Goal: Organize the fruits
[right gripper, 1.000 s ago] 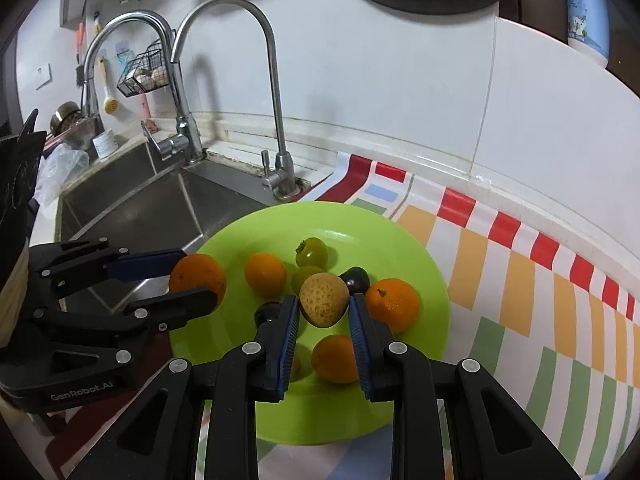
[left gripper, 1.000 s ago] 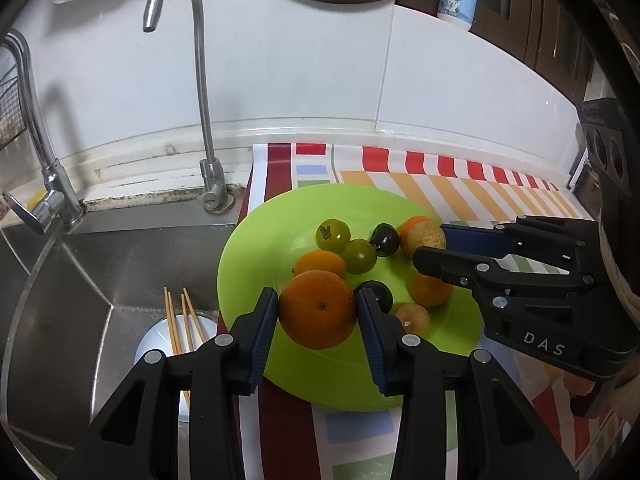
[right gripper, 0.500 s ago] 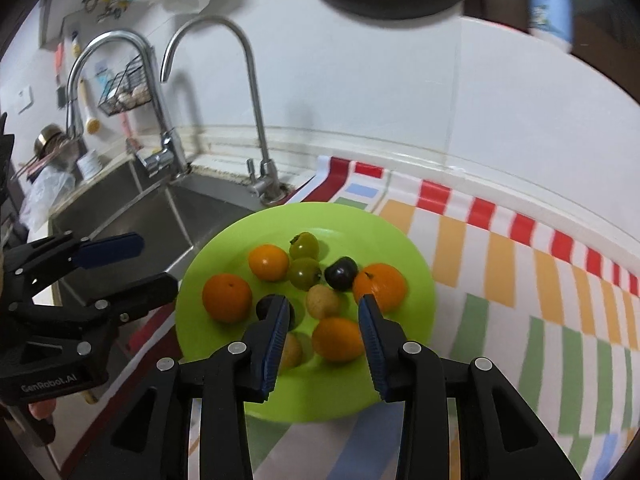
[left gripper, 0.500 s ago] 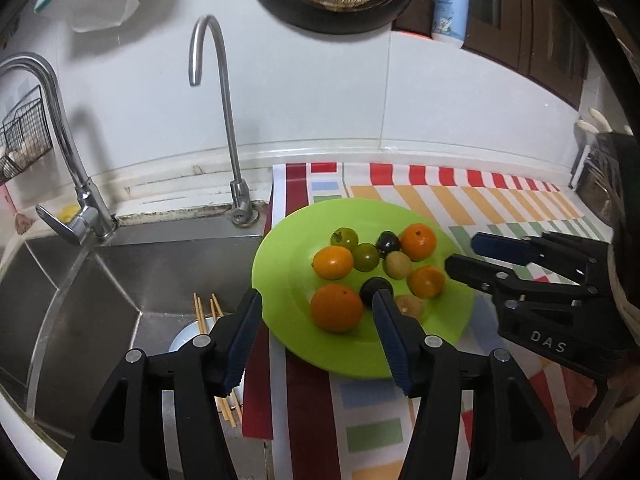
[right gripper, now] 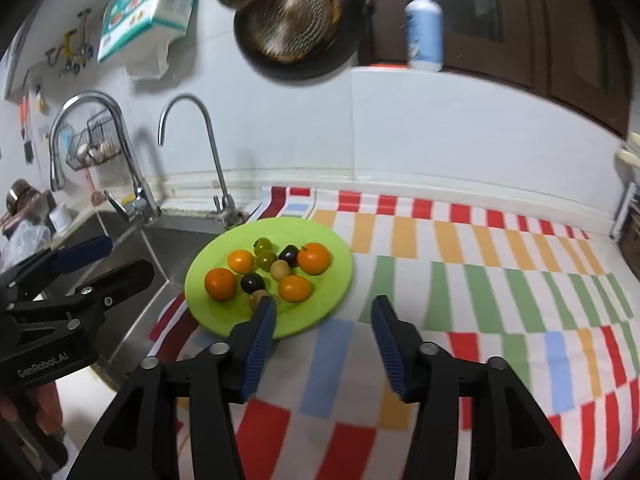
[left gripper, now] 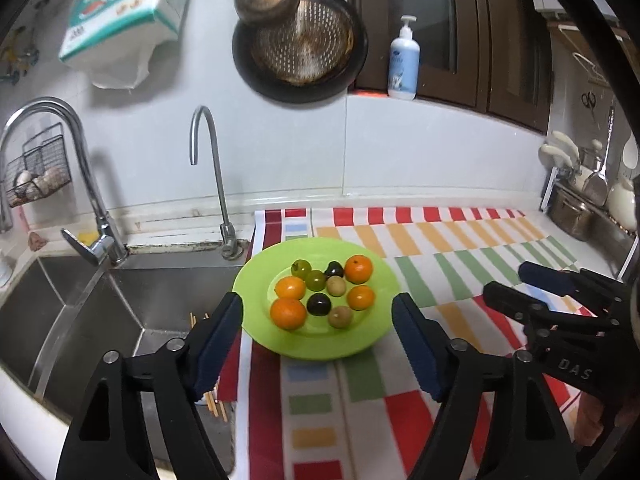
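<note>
A green plate (left gripper: 384,312) sits on the striped cloth beside the sink and holds several fruits: oranges (left gripper: 288,313), green tomatoes (left gripper: 301,268), dark plums (left gripper: 319,304) and tan round fruits (left gripper: 340,317). It also shows in the right wrist view (right gripper: 336,280). My left gripper (left gripper: 318,340) is open and empty, held back above the plate's near edge. My right gripper (right gripper: 324,330) is open and empty, above the cloth just right of the plate's near rim. Each gripper shows at the edge of the other's view.
A steel sink (left gripper: 92,304) with two faucets (left gripper: 212,176) lies left of the plate, chopsticks (left gripper: 212,400) in its basin. A striped cloth (right gripper: 480,280) covers the counter to the right. Pans (left gripper: 300,40) and a soap bottle (left gripper: 404,60) are at the wall. Pots (left gripper: 576,216) stand far right.
My left gripper let go of the large orange and my right let go of the tan fruit onto the plate. Both opened wide and pulled back and up from the plate.
</note>
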`<state>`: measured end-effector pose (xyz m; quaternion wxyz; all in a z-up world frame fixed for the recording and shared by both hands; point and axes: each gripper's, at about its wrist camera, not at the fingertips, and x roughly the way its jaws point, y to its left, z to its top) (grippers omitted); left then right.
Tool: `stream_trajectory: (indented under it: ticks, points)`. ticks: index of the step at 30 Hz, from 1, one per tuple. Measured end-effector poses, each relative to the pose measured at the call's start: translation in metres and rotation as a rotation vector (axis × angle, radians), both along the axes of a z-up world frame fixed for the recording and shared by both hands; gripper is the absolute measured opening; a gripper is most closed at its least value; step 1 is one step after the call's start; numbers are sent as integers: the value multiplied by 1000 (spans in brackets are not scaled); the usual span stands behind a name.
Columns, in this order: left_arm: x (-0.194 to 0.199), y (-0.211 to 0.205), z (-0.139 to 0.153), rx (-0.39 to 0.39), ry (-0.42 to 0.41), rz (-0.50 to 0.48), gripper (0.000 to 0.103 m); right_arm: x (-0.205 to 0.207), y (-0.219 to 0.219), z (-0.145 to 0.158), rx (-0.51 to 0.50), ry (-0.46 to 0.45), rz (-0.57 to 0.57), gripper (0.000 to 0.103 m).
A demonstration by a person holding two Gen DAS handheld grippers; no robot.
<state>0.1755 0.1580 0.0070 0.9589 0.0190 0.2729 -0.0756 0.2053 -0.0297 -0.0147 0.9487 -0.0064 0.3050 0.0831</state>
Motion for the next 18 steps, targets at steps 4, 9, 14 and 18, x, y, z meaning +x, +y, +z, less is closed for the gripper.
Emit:
stream_trajectory:
  ticks: [4, 9, 14, 18]
  points:
    - [-26, -13, 7, 13, -23, 7, 82, -29, -17, 12, 7, -26, -4, 58]
    - [-56, -22, 13, 8, -39, 30, 89, -63, -28, 22, -3, -62, -21, 64]
    - [-83, -33, 21, 1, -53, 33, 96, -94, -37, 32, -10, -93, -29, 64]
    - [-99, -41, 26, 8, -67, 33, 98, -116, -45, 37, -10, -113, -52, 72]
